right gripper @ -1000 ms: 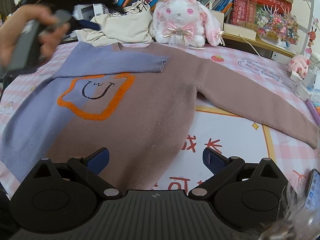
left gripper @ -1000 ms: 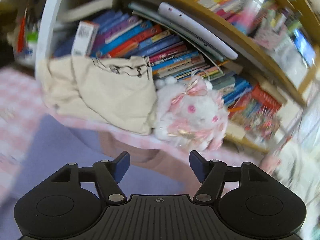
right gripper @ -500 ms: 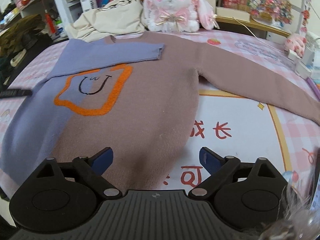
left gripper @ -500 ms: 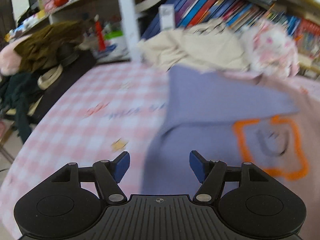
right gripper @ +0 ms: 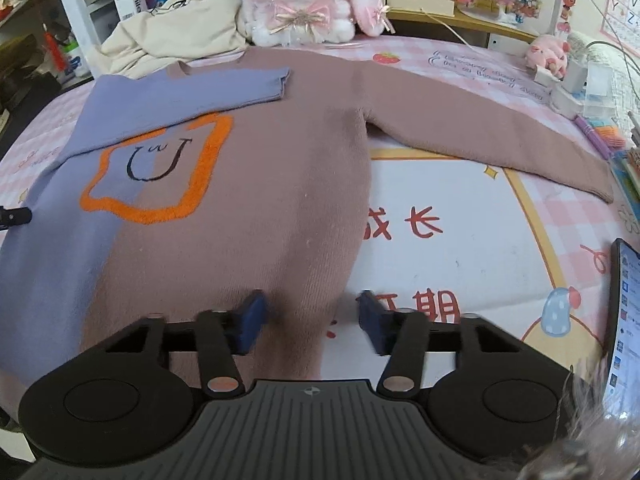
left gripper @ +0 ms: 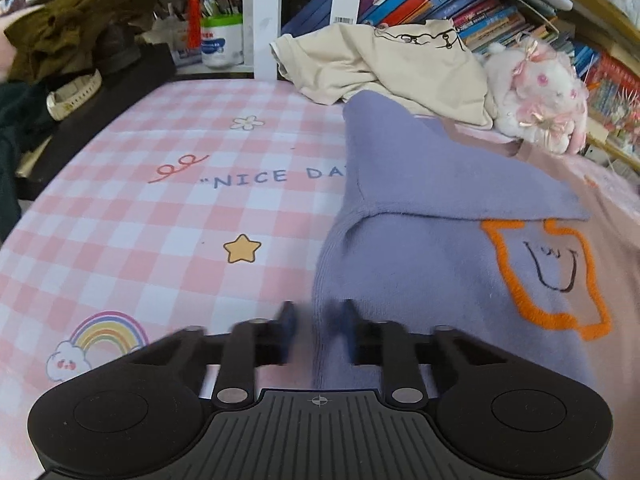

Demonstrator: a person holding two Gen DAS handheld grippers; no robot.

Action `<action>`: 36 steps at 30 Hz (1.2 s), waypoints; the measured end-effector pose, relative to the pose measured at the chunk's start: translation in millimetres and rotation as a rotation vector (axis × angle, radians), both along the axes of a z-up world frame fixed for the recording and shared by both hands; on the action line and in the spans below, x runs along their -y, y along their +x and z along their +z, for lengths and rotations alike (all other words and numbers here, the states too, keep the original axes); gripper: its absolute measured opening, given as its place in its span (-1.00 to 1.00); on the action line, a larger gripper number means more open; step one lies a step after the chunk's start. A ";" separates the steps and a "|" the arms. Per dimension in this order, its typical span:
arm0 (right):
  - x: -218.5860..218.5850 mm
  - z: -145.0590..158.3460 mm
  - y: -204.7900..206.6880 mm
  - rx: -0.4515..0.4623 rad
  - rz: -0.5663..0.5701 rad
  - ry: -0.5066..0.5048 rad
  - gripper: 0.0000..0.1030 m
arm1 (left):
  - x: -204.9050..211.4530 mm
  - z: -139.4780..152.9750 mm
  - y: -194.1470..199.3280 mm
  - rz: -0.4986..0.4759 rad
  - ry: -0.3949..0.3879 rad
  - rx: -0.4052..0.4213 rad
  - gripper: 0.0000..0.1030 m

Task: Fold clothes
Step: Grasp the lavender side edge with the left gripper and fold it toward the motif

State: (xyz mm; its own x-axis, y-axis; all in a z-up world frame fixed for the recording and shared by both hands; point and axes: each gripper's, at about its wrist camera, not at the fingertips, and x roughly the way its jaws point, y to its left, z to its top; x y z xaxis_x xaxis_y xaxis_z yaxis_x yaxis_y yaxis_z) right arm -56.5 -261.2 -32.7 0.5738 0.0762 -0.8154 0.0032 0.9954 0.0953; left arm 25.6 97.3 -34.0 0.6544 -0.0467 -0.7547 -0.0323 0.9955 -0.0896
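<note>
A two-tone sweater, lilac on its left and dusty pink on its right (right gripper: 256,184), lies flat on the bed with an orange-outlined smiley patch (right gripper: 156,176). Its lilac sleeve (right gripper: 180,92) is folded across the chest; the pink sleeve (right gripper: 492,136) lies stretched out to the right. My left gripper (left gripper: 316,332) straddles the lilac side edge (left gripper: 400,280) low on the sweater, jaws narrowed and blurred, with cloth between them. My right gripper (right gripper: 310,320) sits over the pink hem near its right corner, jaws partly open.
A pink checked sheet (left gripper: 160,208) covers the bed. A cream garment (right gripper: 180,28) and a white plush rabbit (right gripper: 308,0) lie at the head, bookshelves behind. A phone (right gripper: 626,308) and small boxes (right gripper: 580,84) sit along the right edge.
The left gripper swung down from the bookshelf to the sweater's lilac side edge and its jaws narrowed around it. The right gripper dropped to the pink hem and its jaws narrowed.
</note>
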 end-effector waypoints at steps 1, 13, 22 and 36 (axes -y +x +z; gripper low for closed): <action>-0.3 0.2 0.4 0.003 -0.003 0.002 -0.50 | -0.3 -0.2 0.9 -0.005 -0.005 0.000 -0.91; -32.1 -2.2 17.3 0.018 0.087 0.028 -0.76 | -33.9 -2.9 4.9 0.052 0.005 0.018 -0.91; -55.2 -3.0 23.5 0.031 0.210 0.021 -0.75 | -25.3 9.8 2.9 0.026 0.211 0.061 -0.67; -48.8 -4.6 22.4 0.044 0.357 0.044 -0.49 | 192.7 9.9 46.5 -0.554 0.440 0.245 -0.39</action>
